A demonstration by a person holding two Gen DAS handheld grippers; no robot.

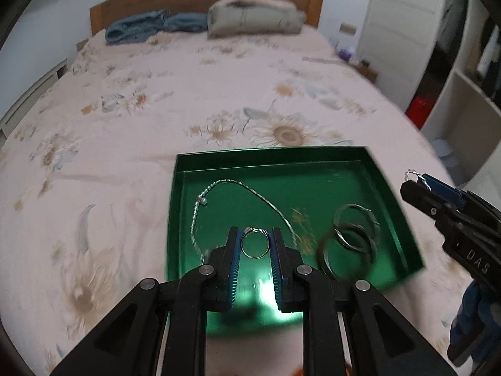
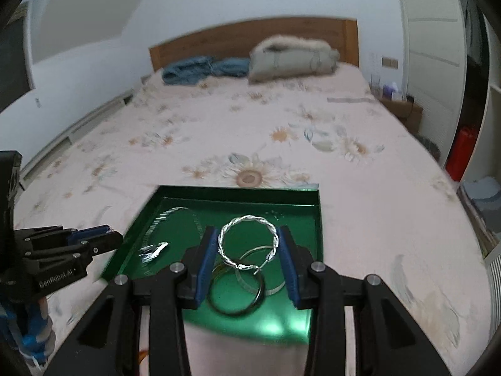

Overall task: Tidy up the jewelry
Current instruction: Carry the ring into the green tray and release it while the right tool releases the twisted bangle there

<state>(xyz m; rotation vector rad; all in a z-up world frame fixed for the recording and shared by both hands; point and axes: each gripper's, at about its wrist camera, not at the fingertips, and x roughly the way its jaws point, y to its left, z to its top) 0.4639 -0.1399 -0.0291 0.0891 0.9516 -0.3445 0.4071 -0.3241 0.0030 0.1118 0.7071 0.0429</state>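
With each claw pinching jewelry above the green tray (image 1: 269, 156), the left gripper (image 1: 256, 244)'s ring (image 1: 255, 244) and the right gripper (image 2: 247, 247)'s twisted bangle (image 2: 247, 239) could slip and bounce onto the floral bedspread (image 1: 109, 109).

The right gripper (image 2: 249, 239) clamps a twisted silver bracelet (image 2: 247, 239) above the green tray (image 2: 316, 216).
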